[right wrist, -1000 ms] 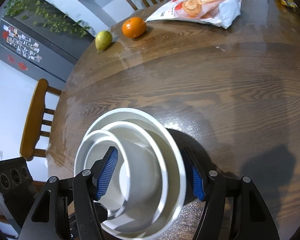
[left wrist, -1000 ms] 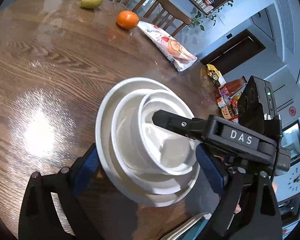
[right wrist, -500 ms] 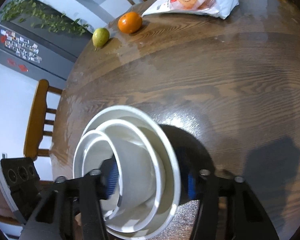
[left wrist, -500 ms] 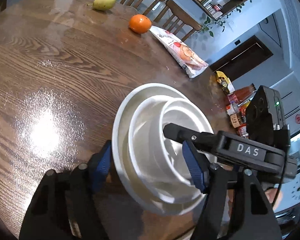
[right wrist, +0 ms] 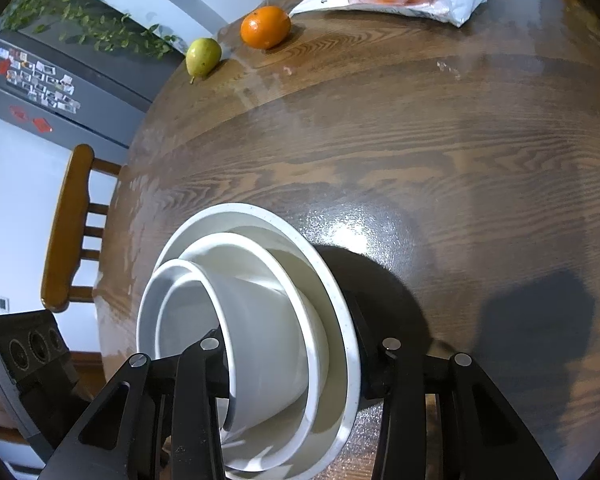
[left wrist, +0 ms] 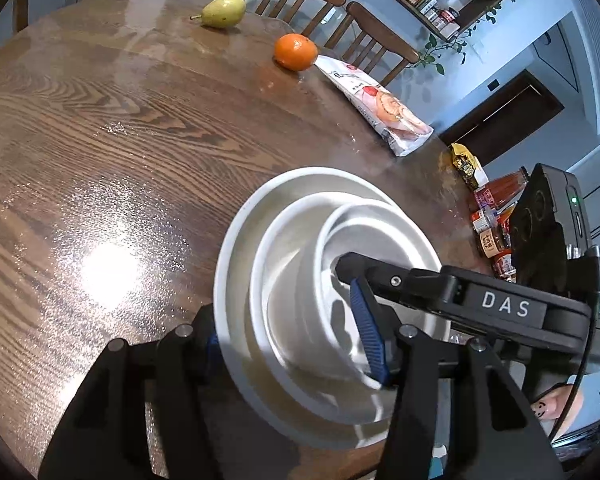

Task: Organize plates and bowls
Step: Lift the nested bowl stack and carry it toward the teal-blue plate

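Three nested round glossy white bowls (left wrist: pixel 300 280), wood-grain table (left wrist: pixel 100 128)

White letters "DAS" stand on the right claw's (left wrist: pixel 342 270) black body.

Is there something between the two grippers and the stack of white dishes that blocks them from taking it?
Nothing visible blocks them. The left gripper and the right gripper are closing on opposite sides of the stack of white dishes, each with the stack's wall between its jaws. The other things on the table, a pear and an orange, lie far off.
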`<state>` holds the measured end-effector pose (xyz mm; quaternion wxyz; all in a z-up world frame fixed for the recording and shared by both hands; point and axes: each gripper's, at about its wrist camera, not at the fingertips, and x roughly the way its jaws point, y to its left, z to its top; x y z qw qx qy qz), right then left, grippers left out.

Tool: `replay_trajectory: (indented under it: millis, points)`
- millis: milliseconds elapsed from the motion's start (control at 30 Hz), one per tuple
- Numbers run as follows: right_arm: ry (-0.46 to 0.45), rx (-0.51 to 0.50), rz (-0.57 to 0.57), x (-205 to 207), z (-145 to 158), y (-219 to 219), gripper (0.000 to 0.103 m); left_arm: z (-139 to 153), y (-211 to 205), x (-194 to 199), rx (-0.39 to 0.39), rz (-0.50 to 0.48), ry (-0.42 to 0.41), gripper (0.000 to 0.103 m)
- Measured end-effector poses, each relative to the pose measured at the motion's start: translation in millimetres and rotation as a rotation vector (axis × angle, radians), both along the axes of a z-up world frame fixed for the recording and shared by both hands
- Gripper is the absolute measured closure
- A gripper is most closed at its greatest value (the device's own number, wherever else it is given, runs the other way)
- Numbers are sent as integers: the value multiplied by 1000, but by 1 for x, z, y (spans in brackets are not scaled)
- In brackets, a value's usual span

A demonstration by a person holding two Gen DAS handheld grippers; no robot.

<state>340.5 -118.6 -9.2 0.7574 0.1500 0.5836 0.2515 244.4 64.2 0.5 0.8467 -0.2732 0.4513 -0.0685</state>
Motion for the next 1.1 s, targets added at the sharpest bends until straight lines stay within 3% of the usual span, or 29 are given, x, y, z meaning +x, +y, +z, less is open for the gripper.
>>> replay_trajectory:
  millis: [433,667,1100]
  points:
    - [-37,2,30,-21,18,-2,60,17,-4,-22,7,-1,6,48]
    - [-89,21,13,-52,28,-22,60,31,-29,-50,71,-33,-26,48]
    - [-166,-1,-34,-115,49,-56,60,38,-56,-98,27,-98,-32,48]
